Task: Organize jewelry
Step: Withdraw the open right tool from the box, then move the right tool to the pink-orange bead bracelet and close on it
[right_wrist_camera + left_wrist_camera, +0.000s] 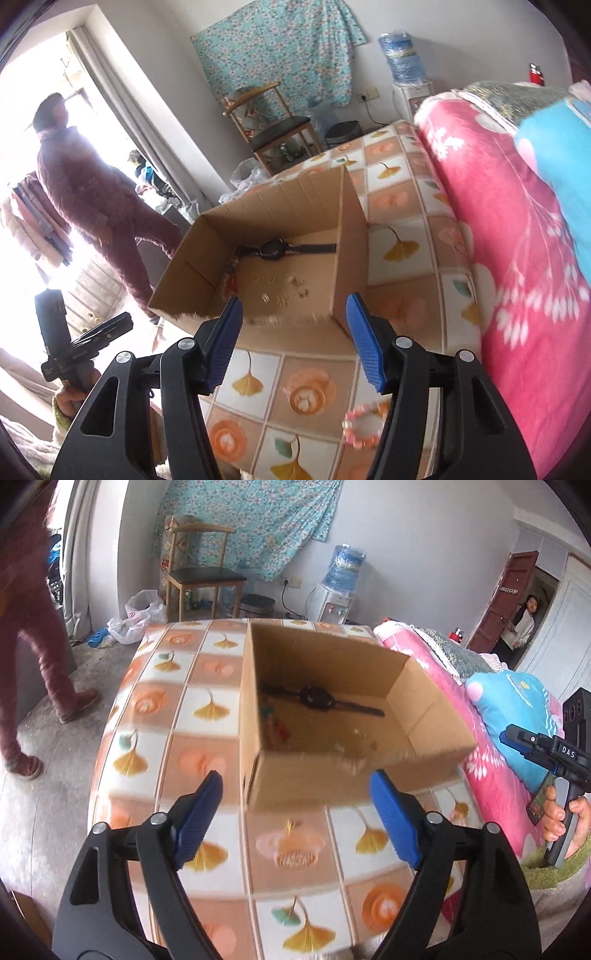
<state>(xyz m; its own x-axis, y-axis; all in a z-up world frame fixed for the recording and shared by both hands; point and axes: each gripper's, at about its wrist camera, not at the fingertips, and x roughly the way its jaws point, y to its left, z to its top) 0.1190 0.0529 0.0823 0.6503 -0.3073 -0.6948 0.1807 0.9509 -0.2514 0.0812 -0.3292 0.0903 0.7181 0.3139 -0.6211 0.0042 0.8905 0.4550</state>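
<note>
Both grippers are hovering over the bed sheet [207, 709], jaws spread wide, nothing between them. The left gripper [295, 812] is facing the near wall of the cardboard box [332, 779], which is sitting on the sheet near the bed's far edge. The right gripper [293, 339] is pointing at the same box [347, 258] from the other side, next to the pink blanket [517, 258].

A black watch [273, 250] is lying flat along the box's far wall, strap stretched out. Small gold pieces [284, 291] are scattered on the box floor, too small to identify. Something colourful [232, 277] is lying by the box's left wall, blurred.

A pink bead bracelet [364, 424] is lying on the sheet outside the box, near the bed's front edge, just beside the right gripper's right finger and partly hidden by it.
</note>
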